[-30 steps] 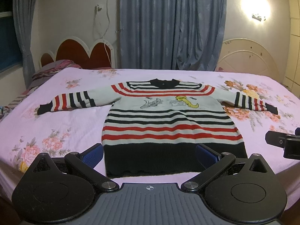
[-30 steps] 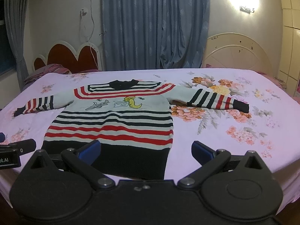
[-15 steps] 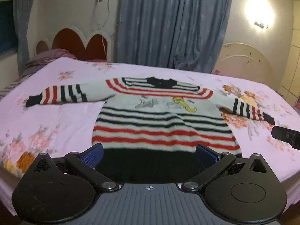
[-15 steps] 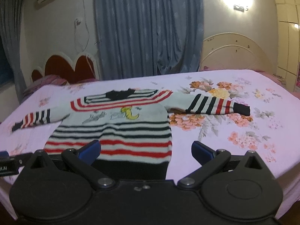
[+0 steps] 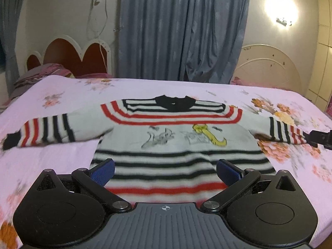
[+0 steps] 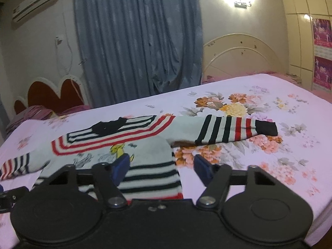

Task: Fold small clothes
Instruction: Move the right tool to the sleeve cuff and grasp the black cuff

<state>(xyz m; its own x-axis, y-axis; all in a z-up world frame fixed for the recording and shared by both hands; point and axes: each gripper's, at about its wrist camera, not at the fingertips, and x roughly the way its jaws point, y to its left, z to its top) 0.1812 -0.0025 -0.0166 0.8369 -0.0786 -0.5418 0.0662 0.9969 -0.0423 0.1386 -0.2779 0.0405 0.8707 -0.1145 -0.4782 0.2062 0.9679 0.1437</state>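
A small striped sweater (image 5: 172,145), white with black and red stripes and a cartoon print, lies flat on the pink floral bedsheet (image 5: 62,155), sleeves spread to both sides. My left gripper (image 5: 165,169) is open and empty, hovering over the sweater's lower body. My right gripper (image 6: 160,166) is open and empty above the sweater's right side (image 6: 149,166), with the right sleeve (image 6: 228,129) ahead of it to the right. The right gripper's tip (image 5: 320,138) shows at the far right of the left wrist view, by the right cuff.
The bed fills both views. A red and white headboard (image 5: 70,56) and pillows (image 5: 41,74) stand at the left, blue curtains (image 5: 180,31) behind, a cream headboard (image 6: 242,56) at the right. The bed's near edge lies under the grippers.
Both grippers have moved forward and lower over the sweater. The right gripper's jaws have narrowed somewhat and it has swung toward the right sleeve. The sweater has not moved.
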